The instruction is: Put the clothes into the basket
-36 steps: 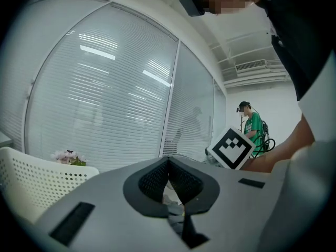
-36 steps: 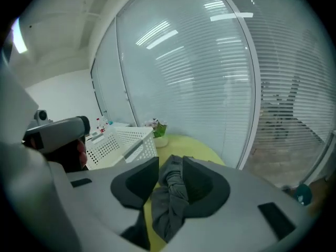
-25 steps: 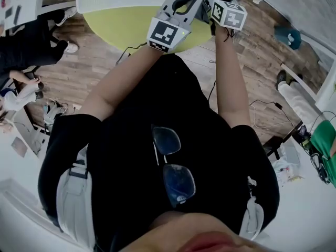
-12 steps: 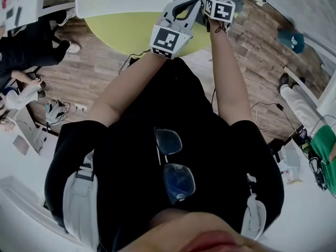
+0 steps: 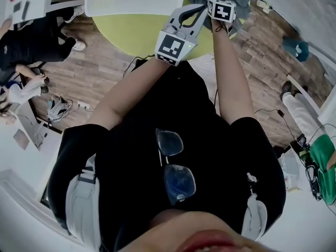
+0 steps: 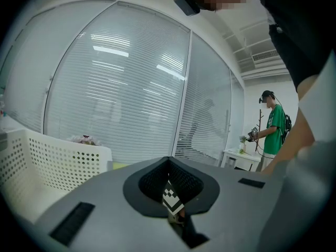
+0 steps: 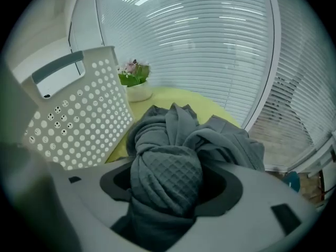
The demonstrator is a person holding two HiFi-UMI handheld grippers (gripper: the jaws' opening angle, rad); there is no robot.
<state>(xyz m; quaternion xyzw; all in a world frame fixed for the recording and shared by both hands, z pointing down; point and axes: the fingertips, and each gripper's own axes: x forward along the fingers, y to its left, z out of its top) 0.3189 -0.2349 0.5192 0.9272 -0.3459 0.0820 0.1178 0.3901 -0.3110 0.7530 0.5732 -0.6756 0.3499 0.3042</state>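
Fingers (image 7: 252,203) of R gripper (image 7: 167,188) clamped on grey cloth (image 7: 173,140); L gripper (image 6: 169,161) fingers pressed together, near basket (image 6: 58,161).

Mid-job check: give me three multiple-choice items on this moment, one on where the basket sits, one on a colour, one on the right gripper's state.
1. In the right gripper view, where is the basket relative to the cloth?
A. To its left
B. To its right
C. On top of it

2. What colour is the cloth?
A. Red
B. White
C. Grey

3. What is the state of the right gripper?
A. Open and empty
B. Shut on the cloth
C. Shut on a cup

Answers:
1 A: the white perforated basket fills the left of that view and the cloth lies to its right on the table.
2 C: the bunched fabric is grey against the yellow-green tabletop.
3 B: a wad of the cloth sits clamped between its jaws.
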